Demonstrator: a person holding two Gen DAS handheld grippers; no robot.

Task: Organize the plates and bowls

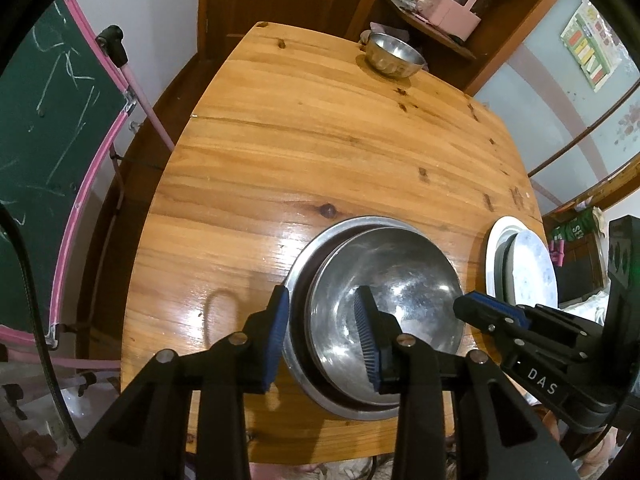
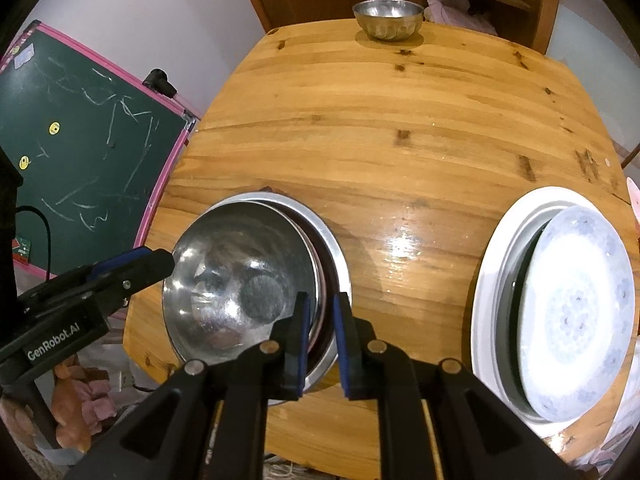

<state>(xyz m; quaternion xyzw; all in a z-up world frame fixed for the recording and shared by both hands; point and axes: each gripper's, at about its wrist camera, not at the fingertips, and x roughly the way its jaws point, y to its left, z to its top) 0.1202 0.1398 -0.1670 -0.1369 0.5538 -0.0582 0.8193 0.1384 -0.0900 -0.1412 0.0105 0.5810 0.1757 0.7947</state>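
Observation:
Two nested steel bowls stand near the table's front edge: the inner bowl (image 1: 400,272) (image 2: 228,264) leans inside the wider outer bowl (image 1: 304,256) (image 2: 336,256). My left gripper (image 1: 322,334) (image 2: 160,260) is open, straddling their left rims, one finger outside and one inside, pads apart from the metal. My right gripper (image 2: 322,340) (image 1: 466,304) is shut on the right rims. To the right, a blue-patterned plate (image 2: 576,312) (image 1: 532,264) sits tilted on a grey dish inside a white plate (image 2: 486,280) (image 1: 494,248).
A small steel bowl (image 1: 394,56) (image 2: 388,18) stands at the far edge of the wooden table (image 1: 320,140). A pink-framed chalkboard (image 1: 40,120) leans at the left. A wooden shelf (image 1: 452,12) with a pink box is behind the table.

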